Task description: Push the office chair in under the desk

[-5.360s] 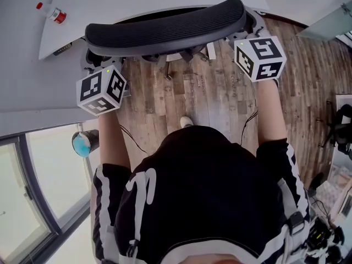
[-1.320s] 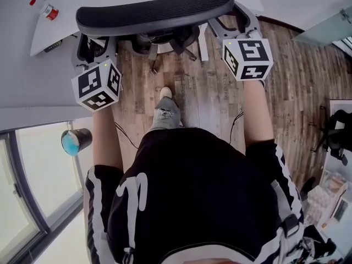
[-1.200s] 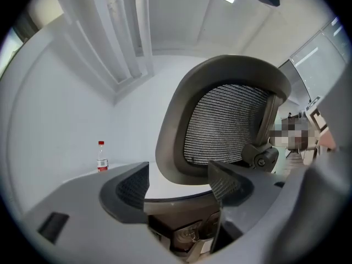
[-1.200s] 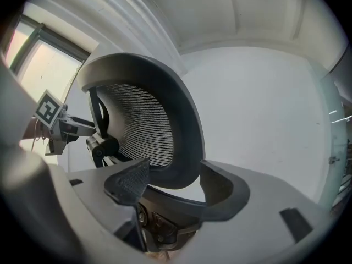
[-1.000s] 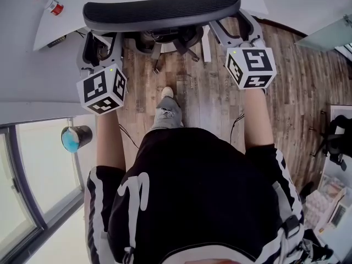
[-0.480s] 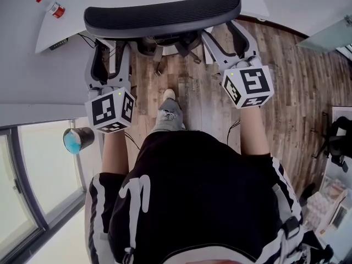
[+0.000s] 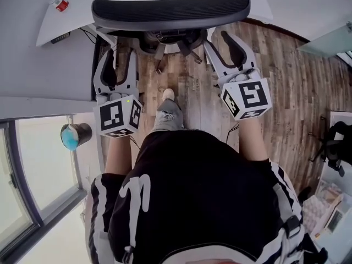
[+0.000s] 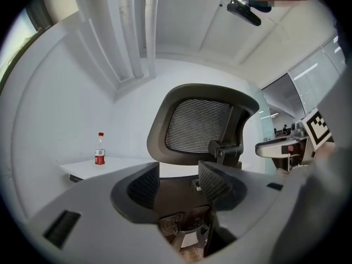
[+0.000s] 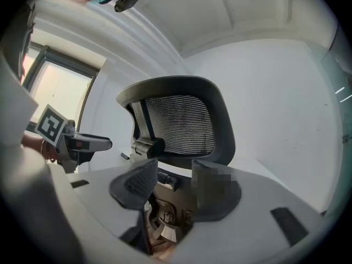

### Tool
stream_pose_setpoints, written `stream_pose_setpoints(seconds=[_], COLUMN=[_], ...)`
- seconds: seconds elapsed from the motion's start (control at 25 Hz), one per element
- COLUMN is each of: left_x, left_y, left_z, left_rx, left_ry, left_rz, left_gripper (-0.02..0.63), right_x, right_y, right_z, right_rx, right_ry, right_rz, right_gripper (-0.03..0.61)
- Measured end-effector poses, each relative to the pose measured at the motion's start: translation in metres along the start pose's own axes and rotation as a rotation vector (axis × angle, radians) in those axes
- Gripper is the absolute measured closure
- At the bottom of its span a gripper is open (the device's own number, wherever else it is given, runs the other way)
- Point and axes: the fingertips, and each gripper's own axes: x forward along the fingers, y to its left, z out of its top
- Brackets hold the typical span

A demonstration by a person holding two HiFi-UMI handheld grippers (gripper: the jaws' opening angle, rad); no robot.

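Wood-plank flooring [image 7: 286, 92] fills the centre and right of the head view, with a white desk [image 7: 66, 65] across the top and left. The office chair [image 7: 170, 10] stands at top centre, its dark mesh backrest lying along the desk's curved edge, with its base and castors showing just below on the floor. The left gripper [image 7: 118, 59] sits at centre left and the right gripper [image 7: 226, 40] at centre right, both pointing up-frame toward the backrest and stopping just short of it without contact. In the left gripper view the fingers [image 8: 142, 187] stand moderately apart, having just been closing, with nothing between them; the backrest rises beyond the gap. In the right gripper view the fingers [image 9: 135, 181] are likewise partly apart, having just been closing, on empty space, with the backrest ahead. A red-capped bottle [image 7: 59, 3] stands on the desk at upper left. A dark cup with a blue inside [image 7: 75, 136] lies at the left edge. The person's shoe [image 7: 169, 95] rests on the floor between the two grippers.
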Motion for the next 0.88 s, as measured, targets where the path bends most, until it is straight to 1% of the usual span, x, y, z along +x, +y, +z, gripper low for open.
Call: stream_pose_setpoints(seconds=[0.2, 0.36, 0.6, 0.68, 0.88], left_x=[-0.01, -0.016, -0.02, -0.021, -0.025], left_y=[-0.008, -0.014, -0.019, -0.021, -0.021], left_z=[-0.011, -0.016, -0.019, -0.022, -0.028], left_rx=[-0.01, -0.014, -0.027, -0.033, -0.051], left_ry=[0.019, 0.021, 0.016, 0.027, 0.044], left_rz=[-0.013, -0.027, -0.027, -0.036, -0.051], left_gripper=[0.436, 0.469, 0.53, 0.567, 0.594], right_x=[-0.005, -0.008, -0.013, -0.015, -0.018], right_y=[0.004, 0.009, 0.016, 0.018, 0.022], right_z=[-0.008, -0.008, -0.013, -0.015, -0.016], right_rx=[0.019, 0.047, 0.048, 0.057, 0.059], right_ry=[0.005, -0.016, -0.009, -0.008, -0.01], right_rz=[-0.003, 0.005, 0.015, 0.021, 0.016], right_gripper=[0.442, 0.488, 0.512, 0.512, 0.54])
